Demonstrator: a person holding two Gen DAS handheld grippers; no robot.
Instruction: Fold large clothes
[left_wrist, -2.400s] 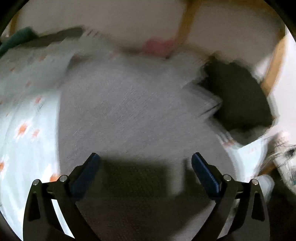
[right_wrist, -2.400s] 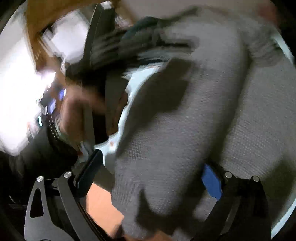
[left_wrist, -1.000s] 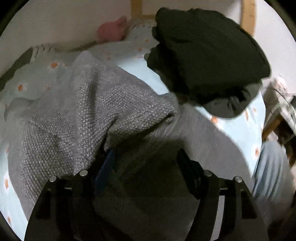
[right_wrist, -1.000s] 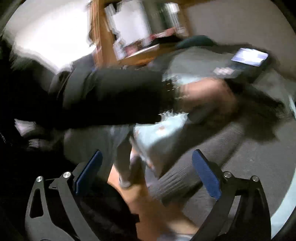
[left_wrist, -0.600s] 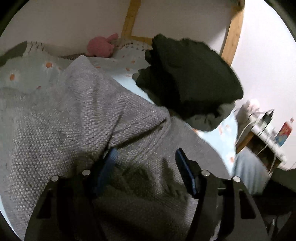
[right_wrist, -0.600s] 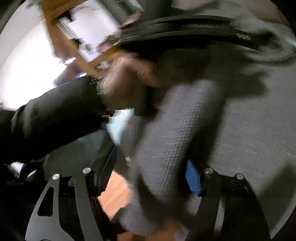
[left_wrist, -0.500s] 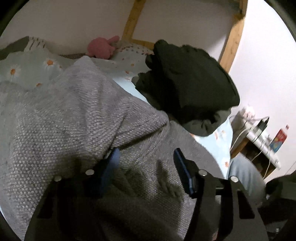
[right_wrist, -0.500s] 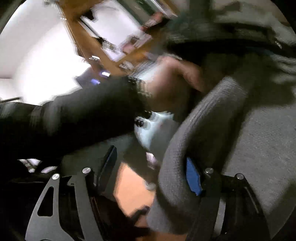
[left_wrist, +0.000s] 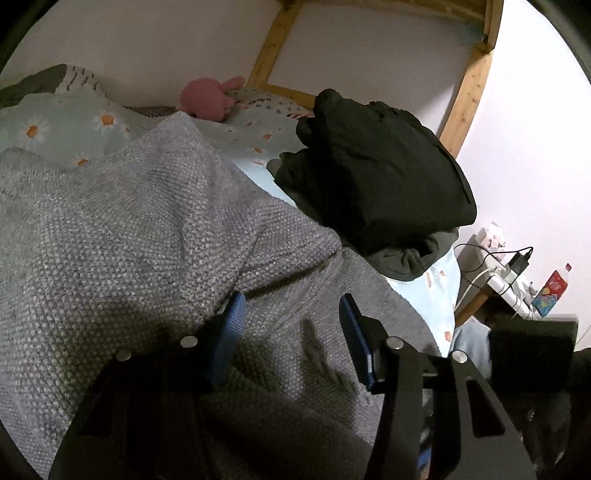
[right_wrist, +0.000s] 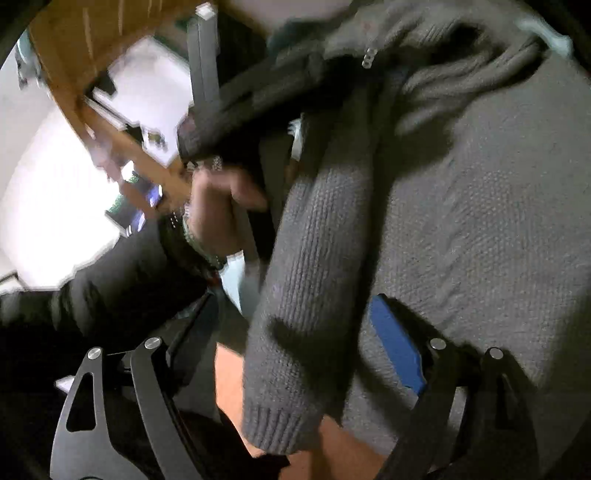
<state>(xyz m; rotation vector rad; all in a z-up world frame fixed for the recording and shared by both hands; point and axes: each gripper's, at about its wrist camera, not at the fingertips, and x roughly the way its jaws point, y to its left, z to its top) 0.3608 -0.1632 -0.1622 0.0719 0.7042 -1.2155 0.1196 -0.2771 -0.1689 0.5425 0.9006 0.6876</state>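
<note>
The left gripper (left_wrist: 291, 332) was clamped on a fold of the grey sweater (left_wrist: 122, 236) spread over the bed (left_wrist: 439, 273); the right gripper (right_wrist: 295, 328) grasped its hanging sleeve (right_wrist: 310, 280).

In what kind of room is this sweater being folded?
Most likely a bedroom. The grey knitted sweater lies on a bed with a daisy-print sheet, a pink plush toy sits by the wooden bed frame, and folded dark clothes are stacked nearby.
</note>
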